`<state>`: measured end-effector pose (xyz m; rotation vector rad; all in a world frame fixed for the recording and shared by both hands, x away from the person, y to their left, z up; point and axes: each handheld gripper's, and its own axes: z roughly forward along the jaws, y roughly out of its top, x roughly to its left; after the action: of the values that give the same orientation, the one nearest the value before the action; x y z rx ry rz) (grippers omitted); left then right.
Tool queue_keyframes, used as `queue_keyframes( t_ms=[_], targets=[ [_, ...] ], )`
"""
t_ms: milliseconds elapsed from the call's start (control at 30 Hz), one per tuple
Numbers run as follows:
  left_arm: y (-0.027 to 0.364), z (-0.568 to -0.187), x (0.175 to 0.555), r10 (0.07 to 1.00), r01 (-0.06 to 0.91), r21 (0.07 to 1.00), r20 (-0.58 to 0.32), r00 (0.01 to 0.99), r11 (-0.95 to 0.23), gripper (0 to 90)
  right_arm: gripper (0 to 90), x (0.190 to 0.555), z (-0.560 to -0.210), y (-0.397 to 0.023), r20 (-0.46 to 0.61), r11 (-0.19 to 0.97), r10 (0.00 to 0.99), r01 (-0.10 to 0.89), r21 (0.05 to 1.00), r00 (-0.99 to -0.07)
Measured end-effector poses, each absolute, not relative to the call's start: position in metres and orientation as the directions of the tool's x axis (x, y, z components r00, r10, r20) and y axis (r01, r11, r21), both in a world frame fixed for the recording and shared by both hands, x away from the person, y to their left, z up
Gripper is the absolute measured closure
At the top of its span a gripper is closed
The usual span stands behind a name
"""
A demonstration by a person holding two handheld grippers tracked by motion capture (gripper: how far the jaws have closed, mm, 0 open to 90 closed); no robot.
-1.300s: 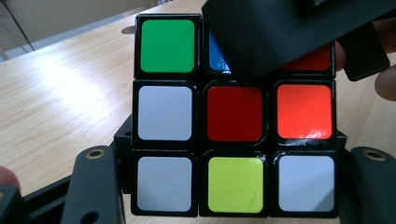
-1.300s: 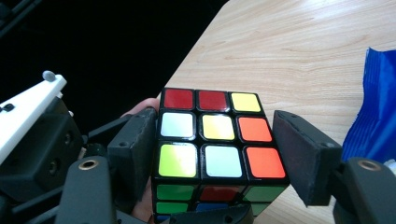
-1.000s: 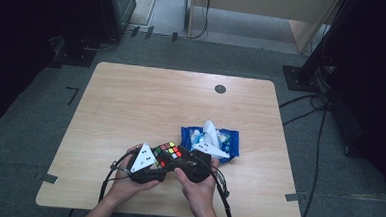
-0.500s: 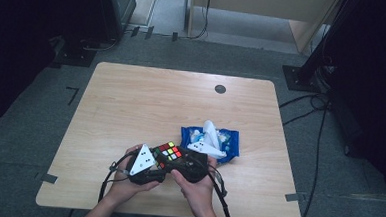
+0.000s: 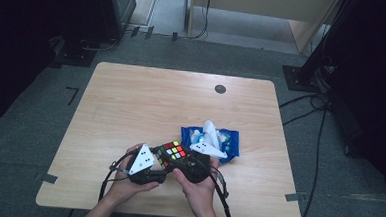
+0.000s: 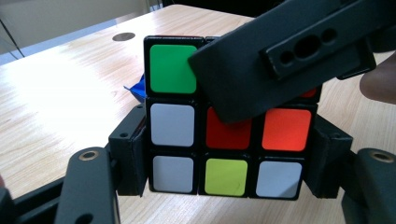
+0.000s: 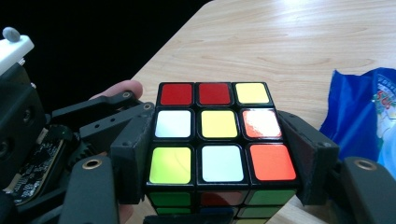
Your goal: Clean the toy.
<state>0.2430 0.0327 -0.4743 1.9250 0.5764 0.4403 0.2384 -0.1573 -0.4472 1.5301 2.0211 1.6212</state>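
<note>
A black-bodied puzzle cube with coloured square stickers (image 5: 172, 153) sits low over the near edge of the pale wooden tabletop (image 5: 146, 101), at about six o'clock on the board, caught between both tools. In the left gripper view the cube (image 6: 224, 140) shows a face with a green sticker at the upper left, white ones below it, red and orange in the middle row and a yellow-green one at the bottom centre. The left gripper (image 6: 224, 161) has its black fingers (image 6: 130, 156) pressed on the lowest layer of the cube from either side; they have just been easing apart a little, with the cube between them and the pads touching it. The right gripper (image 7: 215, 161) clamps the cube (image 7: 217, 135) across the layer nearest its camera, its fingers (image 7: 306, 156) flat on both sides of a face showing red, yellow, white and orange stickers. One finger of the right gripper crosses the upper right of the left gripper view.

At about two o'clock from the cube, just beside the right gripper, lies a crumpled blue plastic wrapper (image 5: 229, 143) with a white piece on it. Farther off, at twelve o'clock, a small dark round disc (image 5: 220, 89) sits in the tabletop.
</note>
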Motion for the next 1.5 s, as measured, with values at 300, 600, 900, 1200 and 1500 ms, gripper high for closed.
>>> queue_keyframes(
  t_ms=[300, 600, 900, 1200, 1500],
  targets=[
    [0.035, -0.474, 0.242, 0.570, 0.179, 0.916, 0.064, 0.819, -0.360, 33.6, 34.2, 0.239, -0.450, -0.154, 0.459, -0.075, 0.744, 0.622, 0.779, -0.485],
    [0.049, -0.473, 0.251, 0.616, 0.226, 0.917, 0.026, 0.787, -0.327, 33.9, 28.9, 0.247, -0.427, -0.188, 0.469, -0.161, 0.724, 0.536, 0.828, -0.506],
    [0.053, -0.473, 0.254, 0.631, 0.238, 0.913, 0.026, 0.775, -0.330, 33.9, 52.6, 0.268, -0.441, -0.239, 0.225, -0.045, 0.923, 0.494, 0.868, -0.311],
    [0.053, -0.474, 0.255, 0.634, 0.241, 0.911, 0.028, 0.772, -0.334, 33.9, 67.8, 0.286, -0.485, -0.242, 0.124, 0.019, 0.969, 0.563, 0.826, -0.215],
    [0.054, -0.474, 0.255, 0.636, 0.242, 0.912, 0.027, 0.771, -0.332, 33.9, 90.0, 0.279, -0.473, -0.260, 0.138, -0.023, 0.969, 0.483, 0.876, -0.205]
  ],
)
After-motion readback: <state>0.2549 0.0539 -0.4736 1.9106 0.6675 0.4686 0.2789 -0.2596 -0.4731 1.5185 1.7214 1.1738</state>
